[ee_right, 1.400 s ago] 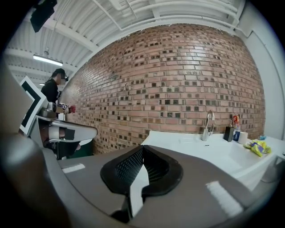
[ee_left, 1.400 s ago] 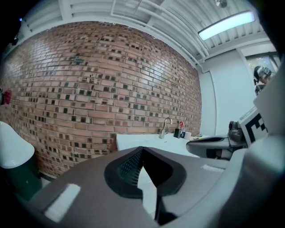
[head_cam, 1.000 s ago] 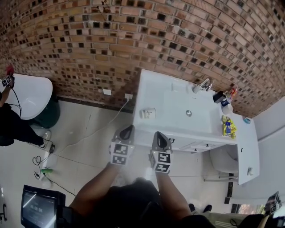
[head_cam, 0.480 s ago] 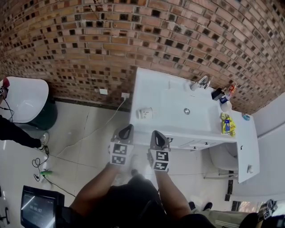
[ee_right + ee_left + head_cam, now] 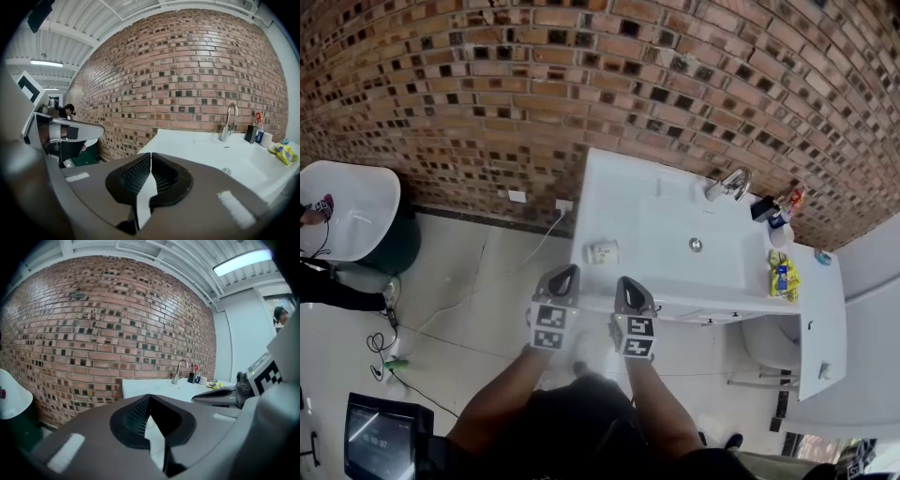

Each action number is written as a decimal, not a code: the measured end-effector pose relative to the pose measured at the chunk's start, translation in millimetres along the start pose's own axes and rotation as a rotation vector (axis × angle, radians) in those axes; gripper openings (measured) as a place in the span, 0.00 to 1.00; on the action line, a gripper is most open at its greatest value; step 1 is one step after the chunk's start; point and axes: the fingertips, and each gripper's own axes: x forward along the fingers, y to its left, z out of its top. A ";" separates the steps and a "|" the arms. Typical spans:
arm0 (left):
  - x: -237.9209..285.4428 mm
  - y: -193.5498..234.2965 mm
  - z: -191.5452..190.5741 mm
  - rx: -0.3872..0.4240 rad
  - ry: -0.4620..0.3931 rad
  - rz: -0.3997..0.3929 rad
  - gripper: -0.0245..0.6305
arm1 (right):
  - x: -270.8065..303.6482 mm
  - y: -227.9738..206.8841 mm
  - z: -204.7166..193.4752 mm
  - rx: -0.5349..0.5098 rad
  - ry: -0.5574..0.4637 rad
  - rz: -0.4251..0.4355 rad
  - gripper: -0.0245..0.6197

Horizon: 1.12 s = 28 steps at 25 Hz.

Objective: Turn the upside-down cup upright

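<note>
**Head view.** A white desk [image 5: 619, 197] with a built-in sink stands against a brick wall [image 5: 487, 94]. The tap [image 5: 729, 183] is mounted at the rear edge of the desk. The cup [image 5: 602, 251] rests on the desk well to the left of the tap, close to the front edge. It is too small here to tell how it stands. A yellow packet [image 5: 782, 274] lies to the right of the tap, nearer the front edge. The left gripper [image 5: 565, 276] and the right gripper [image 5: 630, 287] are held side by side beyond the front edge of the desk, in front of and to the left of the tap. Both are near the cup and neither touches it.

**Left gripper view.** The jaws are closed tip to tip with nothing between them. The tap stands ahead and to the right, against the wall. The right gripper shows at the right edge.

**Right gripper view.** The jaws are closed tip to tip and hold nothing. The tap stands ahead and to the right, and the left gripper shows at the left edge. The cup is not visible in this view.
</note>
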 end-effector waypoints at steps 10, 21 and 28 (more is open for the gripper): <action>28.5 34.0 -5.1 -0.047 0.028 0.081 0.03 | 50.8 -30.7 -14.1 0.040 0.076 0.013 0.08; 57.3 52.0 -1.0 -0.064 0.042 0.108 0.03 | 94.5 -35.4 -35.1 0.070 0.202 0.079 0.16; 55.4 64.8 -17.3 -0.096 0.073 0.130 0.03 | 104.6 -35.4 -51.1 0.116 0.256 0.113 0.16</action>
